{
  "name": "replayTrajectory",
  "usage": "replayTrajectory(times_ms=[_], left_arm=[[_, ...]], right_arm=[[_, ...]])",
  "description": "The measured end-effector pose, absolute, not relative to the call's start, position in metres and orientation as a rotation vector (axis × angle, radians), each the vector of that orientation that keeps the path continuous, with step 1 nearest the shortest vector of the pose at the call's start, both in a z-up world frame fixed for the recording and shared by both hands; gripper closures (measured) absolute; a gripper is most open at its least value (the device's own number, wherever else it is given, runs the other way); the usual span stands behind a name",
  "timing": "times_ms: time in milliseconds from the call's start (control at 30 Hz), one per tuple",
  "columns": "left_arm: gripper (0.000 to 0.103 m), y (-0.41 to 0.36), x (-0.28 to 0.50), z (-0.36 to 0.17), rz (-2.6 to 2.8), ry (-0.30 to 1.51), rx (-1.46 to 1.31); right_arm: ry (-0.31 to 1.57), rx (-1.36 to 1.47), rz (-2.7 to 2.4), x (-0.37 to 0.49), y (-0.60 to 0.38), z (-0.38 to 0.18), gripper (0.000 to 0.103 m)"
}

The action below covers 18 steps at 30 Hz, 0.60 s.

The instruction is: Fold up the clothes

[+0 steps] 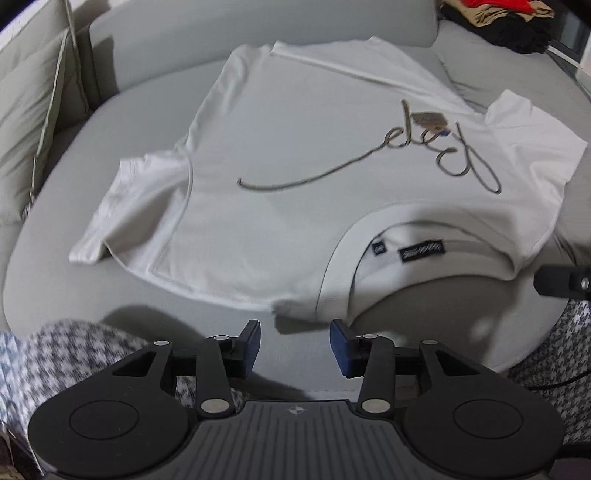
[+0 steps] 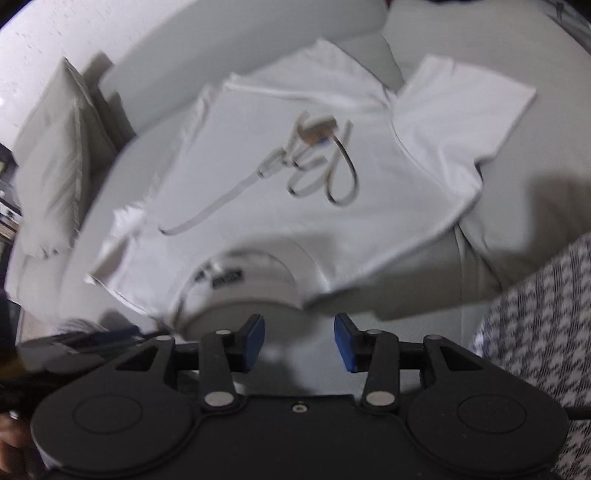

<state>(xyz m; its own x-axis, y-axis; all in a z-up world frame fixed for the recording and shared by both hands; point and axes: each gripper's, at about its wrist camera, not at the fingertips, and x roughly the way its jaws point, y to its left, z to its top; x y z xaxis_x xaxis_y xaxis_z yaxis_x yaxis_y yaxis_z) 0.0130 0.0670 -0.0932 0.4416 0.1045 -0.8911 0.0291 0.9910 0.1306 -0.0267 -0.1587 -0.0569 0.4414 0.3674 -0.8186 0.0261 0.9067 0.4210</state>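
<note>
White T-shirt, one, flat on grey sofa; two neck labels; left gripper, right gripper both open, empty.

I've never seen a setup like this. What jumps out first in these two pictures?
A white T-shirt lies spread flat on a grey sofa, collar toward the cameras, with looping script and a small tag on its chest. Both black tools fill the foreground: the left hand-held gripper and the right hand-held gripper, each open and empty just short of the collar. A pile of dark and red clothes sits at the far right.
</note>
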Motion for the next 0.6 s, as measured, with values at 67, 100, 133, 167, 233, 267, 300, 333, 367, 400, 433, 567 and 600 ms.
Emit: replayTrajectory(times_ms=[67,100,133,167,233,267,300,333,367,400,433,567,600], left_arm=[[0.058,0.064,0.013,-0.087,0.047,1.092,0.144],[0.058,0.063,0.014,-0.085,0.045,1.084,0.147],[0.057,0.062,0.015,-0.083,0.042,1.075,0.150],[0.057,0.060,0.015,-0.081,0.040,1.068,0.153],[0.056,0.059,0.014,-0.079,0.032,1.057,0.156],[0.055,0.058,0.012,-0.078,0.028,1.053,0.156],[0.054,0.058,0.010,-0.077,0.024,1.050,0.155],[0.054,0.058,0.009,-0.077,0.022,1.050,0.152],[0.054,0.059,0.007,-0.078,0.021,1.053,0.148],[0.054,0.059,0.006,-0.079,0.021,1.057,0.143],[0.054,0.060,0.006,-0.080,0.023,1.061,0.138],[0.053,0.062,0.005,-0.079,0.038,1.060,0.136],[0.053,0.062,0.005,-0.079,0.040,1.057,0.139]], right_arm=[[1.073,0.405,0.238,-0.026,-0.157,-0.048,0.059],[1.064,0.397,0.244,-0.027,-0.155,-0.045,0.058],[1.056,0.388,0.250,-0.027,-0.154,-0.042,0.057],[1.051,0.381,0.253,-0.027,-0.152,-0.040,0.057],[1.046,0.373,0.256,-0.028,-0.150,-0.038,0.056],[1.044,0.373,0.255,-0.029,-0.150,-0.037,0.056],[1.043,0.373,0.255,-0.029,-0.150,-0.037,0.056],[1.042,0.374,0.254,-0.030,-0.150,-0.037,0.056],[1.040,0.374,0.254,-0.030,-0.149,-0.036,0.055],[1.039,0.375,0.253,-0.031,-0.149,-0.036,0.055],[1.038,0.375,0.253,-0.031,-0.149,-0.036,0.055],[1.033,0.377,0.251,-0.033,-0.148,-0.034,0.055],[1.033,0.376,0.251,-0.033,-0.148,-0.034,0.055]])
